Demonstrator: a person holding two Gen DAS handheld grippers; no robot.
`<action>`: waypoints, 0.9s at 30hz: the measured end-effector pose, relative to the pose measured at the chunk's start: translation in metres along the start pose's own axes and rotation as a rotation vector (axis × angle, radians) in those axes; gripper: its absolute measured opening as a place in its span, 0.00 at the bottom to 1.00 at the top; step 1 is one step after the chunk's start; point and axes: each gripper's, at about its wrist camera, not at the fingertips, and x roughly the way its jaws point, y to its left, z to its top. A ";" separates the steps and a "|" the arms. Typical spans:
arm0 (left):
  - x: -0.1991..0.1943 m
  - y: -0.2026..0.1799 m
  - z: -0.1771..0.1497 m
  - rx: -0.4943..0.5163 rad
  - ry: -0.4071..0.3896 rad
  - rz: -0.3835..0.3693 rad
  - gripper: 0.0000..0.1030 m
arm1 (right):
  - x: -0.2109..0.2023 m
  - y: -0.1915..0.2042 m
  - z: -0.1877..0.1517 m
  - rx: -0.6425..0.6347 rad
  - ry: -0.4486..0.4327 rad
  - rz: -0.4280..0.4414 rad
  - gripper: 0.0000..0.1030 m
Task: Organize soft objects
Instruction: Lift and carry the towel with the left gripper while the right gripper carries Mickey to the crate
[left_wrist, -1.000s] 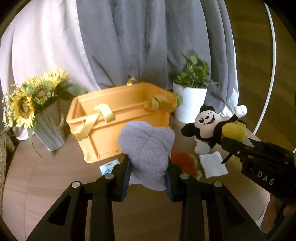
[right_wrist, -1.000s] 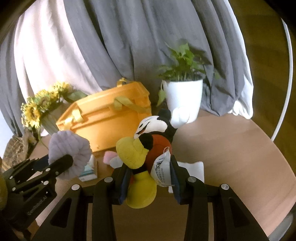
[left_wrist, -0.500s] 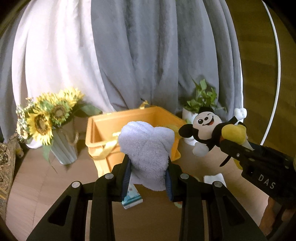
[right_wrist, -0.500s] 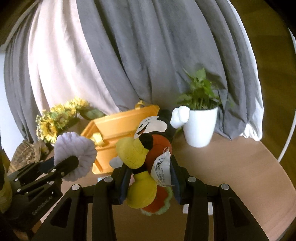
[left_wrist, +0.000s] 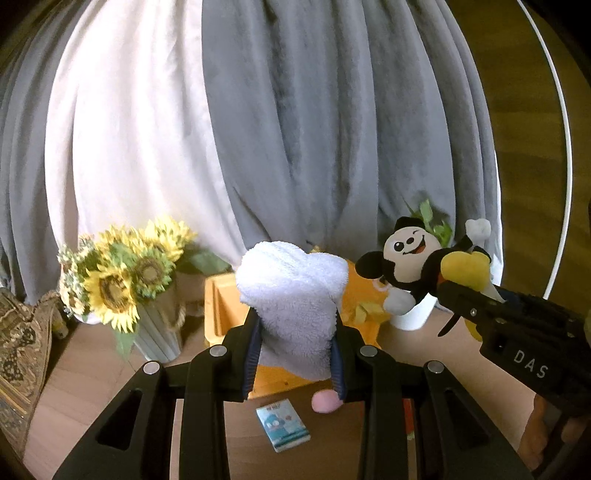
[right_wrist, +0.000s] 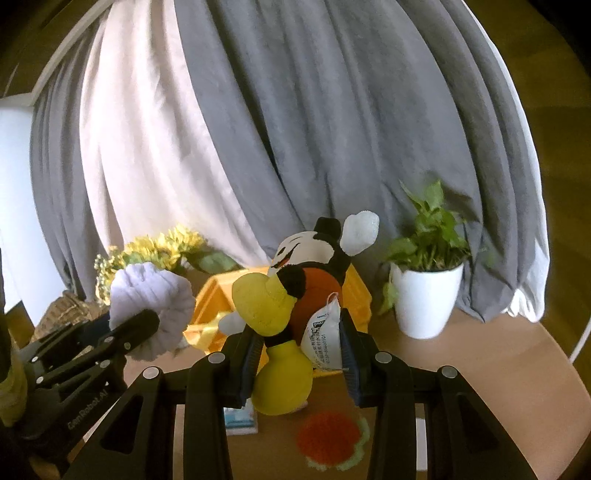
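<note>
grey and white curtains (left_wrist: 295, 147) hang behind a round wooden bench (right_wrist: 480, 369). left gripper (left_wrist: 295, 354) is clamped tight on a folded pale lilac towel (left_wrist: 291, 295), held up in the air in front of the orange basket (left_wrist: 221, 306). right gripper (right_wrist: 295, 354), at 3 o'clock of the left one, is closed partway on a mouse plush toy (right_wrist: 295, 295) by its lower body, also off the bench. sunflowers (left_wrist: 122, 269) stand at 9 o'clock of the basket, a potted plant (right_wrist: 424, 288) at 3 o'clock. a small blue packet (left_wrist: 282, 424), a pink soft piece (left_wrist: 325, 402) and a red-and-green soft disc (right_wrist: 328, 439) lie on the bench at 6 o'clock of the basket.
</note>
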 end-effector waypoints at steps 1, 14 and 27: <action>0.000 0.000 0.002 0.000 -0.007 0.005 0.31 | 0.001 0.001 0.002 -0.002 -0.004 0.005 0.38; 0.013 0.004 0.021 -0.001 -0.064 0.046 0.31 | 0.022 0.000 0.024 -0.019 -0.043 0.057 0.38; 0.049 0.018 0.038 -0.008 -0.072 0.061 0.31 | 0.060 -0.001 0.044 -0.035 -0.051 0.085 0.39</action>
